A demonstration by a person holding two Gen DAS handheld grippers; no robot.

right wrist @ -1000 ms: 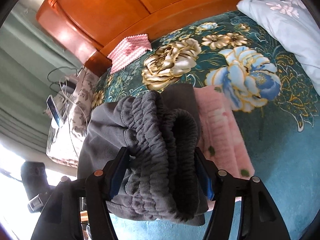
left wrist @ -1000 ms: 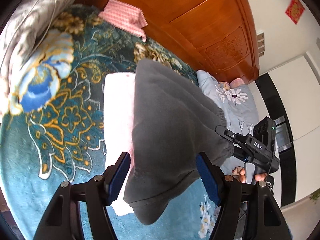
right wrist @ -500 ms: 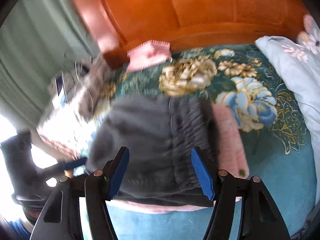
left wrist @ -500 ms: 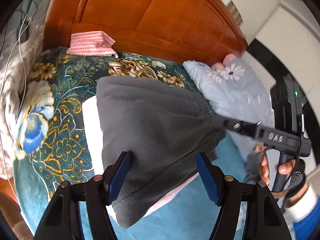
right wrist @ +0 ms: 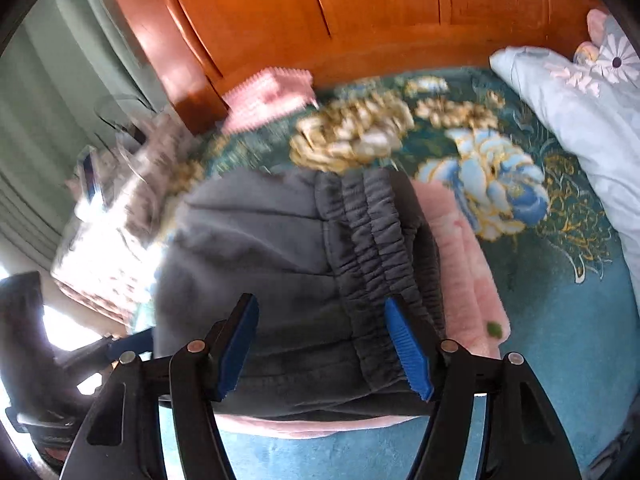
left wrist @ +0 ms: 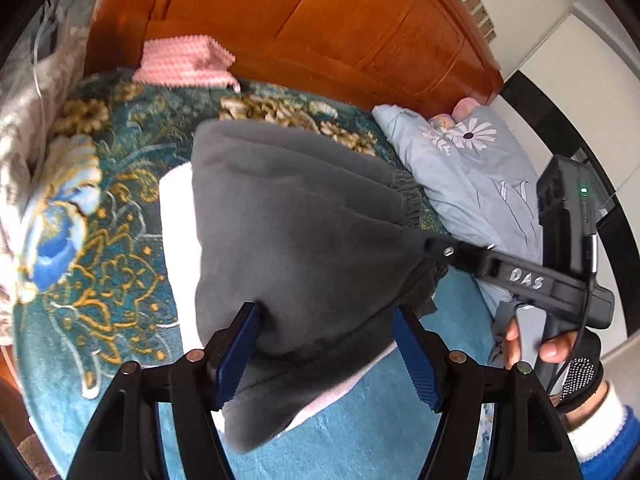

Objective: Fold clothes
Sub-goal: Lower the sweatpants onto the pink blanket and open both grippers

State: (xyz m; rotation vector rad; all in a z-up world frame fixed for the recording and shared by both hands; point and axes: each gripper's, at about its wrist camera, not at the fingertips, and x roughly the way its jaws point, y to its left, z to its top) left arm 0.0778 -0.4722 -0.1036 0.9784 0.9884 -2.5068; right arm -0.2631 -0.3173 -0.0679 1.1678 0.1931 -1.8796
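The grey trousers (left wrist: pixel 304 248), folded over, lie on a pink garment (right wrist: pixel 460 248) on the bed's flowered blanket (left wrist: pixel 100 248); stacking them there looks like building a pile of finished clothes.

The left claw (left wrist: pixel 326 354) is spread wide, its blue pads either side of the trousers' near edge and pinching nothing. Judging by that, it has let go or is steadying the fold.

Ahead and to its right, the right claw (left wrist: pixel 430 246) meets the elastic waistband. In its own view the right claw (right wrist: pixel 324 346) stands open around the waistband (right wrist: pixel 372 240), not clamped, probably to leave the fold undisturbed.
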